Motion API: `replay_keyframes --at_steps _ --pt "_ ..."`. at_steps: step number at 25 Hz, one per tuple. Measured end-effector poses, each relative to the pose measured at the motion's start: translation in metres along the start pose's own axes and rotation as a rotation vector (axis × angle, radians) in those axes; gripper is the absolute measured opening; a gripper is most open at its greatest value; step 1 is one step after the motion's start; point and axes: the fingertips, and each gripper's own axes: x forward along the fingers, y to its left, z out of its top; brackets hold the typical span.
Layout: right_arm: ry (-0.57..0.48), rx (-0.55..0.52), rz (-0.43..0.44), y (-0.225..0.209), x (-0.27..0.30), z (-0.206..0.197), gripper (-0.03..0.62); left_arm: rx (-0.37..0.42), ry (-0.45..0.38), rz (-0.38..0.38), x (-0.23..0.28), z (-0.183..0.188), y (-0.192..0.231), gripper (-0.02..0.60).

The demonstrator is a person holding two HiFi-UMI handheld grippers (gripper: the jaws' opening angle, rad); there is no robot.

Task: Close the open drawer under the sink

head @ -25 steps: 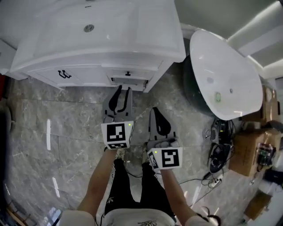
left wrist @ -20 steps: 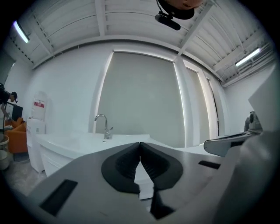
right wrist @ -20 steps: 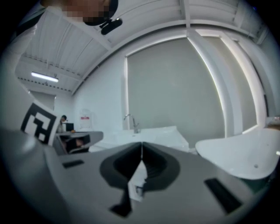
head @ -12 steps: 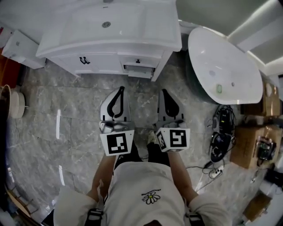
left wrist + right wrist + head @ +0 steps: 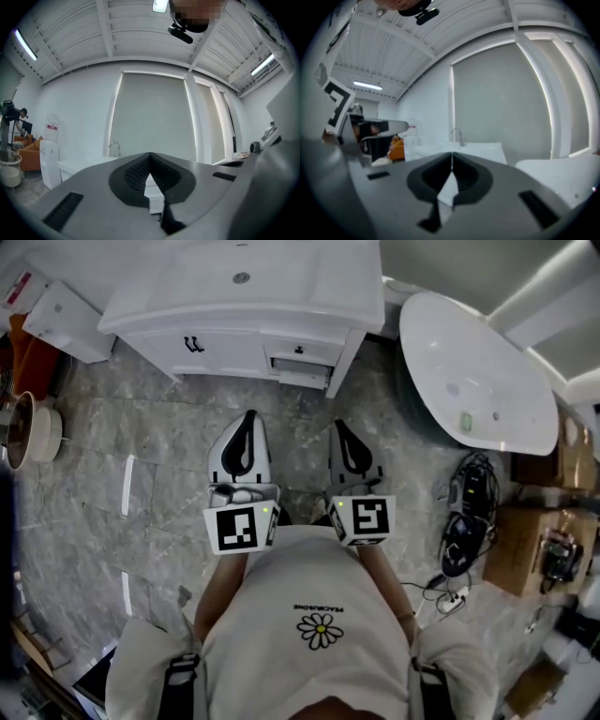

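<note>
The white sink cabinet [image 5: 234, 343] stands at the top of the head view, with a faucet [image 5: 114, 146] on top. Its small upper drawer [image 5: 300, 350] carries a dark knob. The lower drawer front [image 5: 302, 379] seems to stick out a little from the cabinet face. My left gripper [image 5: 248, 415] and right gripper [image 5: 338, 425] hover side by side over the floor, well short of the cabinet and pointing level toward it. The left gripper [image 5: 150, 153] and the right gripper [image 5: 451, 153] both have their jaws shut with nothing held.
A white oval bathtub [image 5: 478, 371] fills the right side. Cables [image 5: 466, 540] and cardboard boxes [image 5: 534, 549] lie below it. A white box [image 5: 61, 320] and a round pot [image 5: 28, 432] stand left of the cabinet. Grey marble floor [image 5: 159, 474] lies between me and the cabinet.
Both grippers have risen and drawn back from the cabinet as the person stood up. The left jaws, open a second ago, are now shut. The right jaws stayed shut.
</note>
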Motion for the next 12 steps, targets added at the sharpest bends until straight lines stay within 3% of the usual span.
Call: replay_keyframes --at_steps 6,12 --pt "-0.055 -0.022 0.062 0.009 -0.021 0.014 0.029 0.031 -0.001 0.065 -0.020 -0.003 0.000 0.020" --pt "-0.075 -0.049 0.097 0.011 -0.034 0.017 0.029 0.049 -0.001 0.036 -0.018 -0.004 -0.024 0.020"
